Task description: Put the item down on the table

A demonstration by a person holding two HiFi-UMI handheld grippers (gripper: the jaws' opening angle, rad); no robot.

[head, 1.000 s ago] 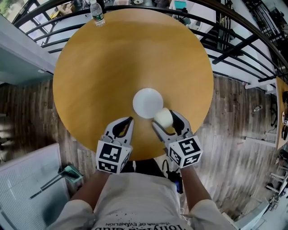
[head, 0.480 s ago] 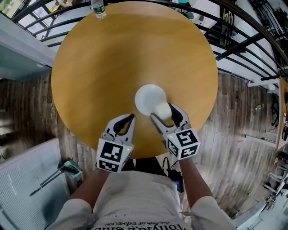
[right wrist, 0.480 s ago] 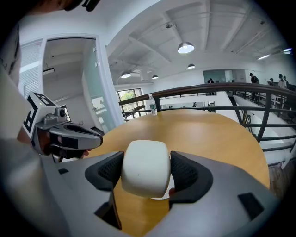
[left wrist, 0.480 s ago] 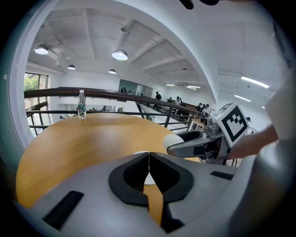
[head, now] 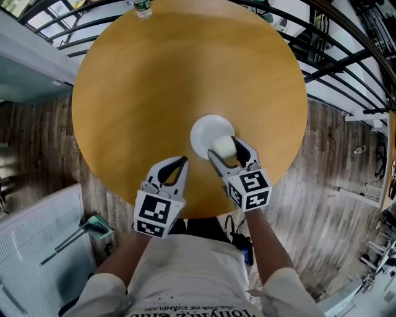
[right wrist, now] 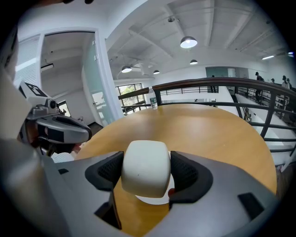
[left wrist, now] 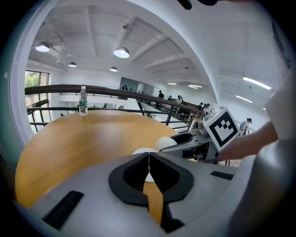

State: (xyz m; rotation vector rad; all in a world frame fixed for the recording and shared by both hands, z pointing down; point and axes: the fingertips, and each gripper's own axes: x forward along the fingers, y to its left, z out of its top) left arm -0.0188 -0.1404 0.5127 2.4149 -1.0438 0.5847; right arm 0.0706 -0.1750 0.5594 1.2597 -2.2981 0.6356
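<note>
A white cup is clamped between the jaws of my right gripper, which is shut on it. The cup hangs over the near right edge of a white saucer on the round wooden table. From the left gripper view, the cup and saucer lie ahead to the right. My left gripper is shut with nothing in it, hovering over the table's near edge to the left of the saucer.
A plastic water bottle stands at the table's far edge. Black railings curve round the table's far and right sides. Wooden floor lies below, with a white unit at the near left.
My right gripper has carried the cup forward, from the saucer's near right side to over its near edge. The left gripper has hardly moved.
</note>
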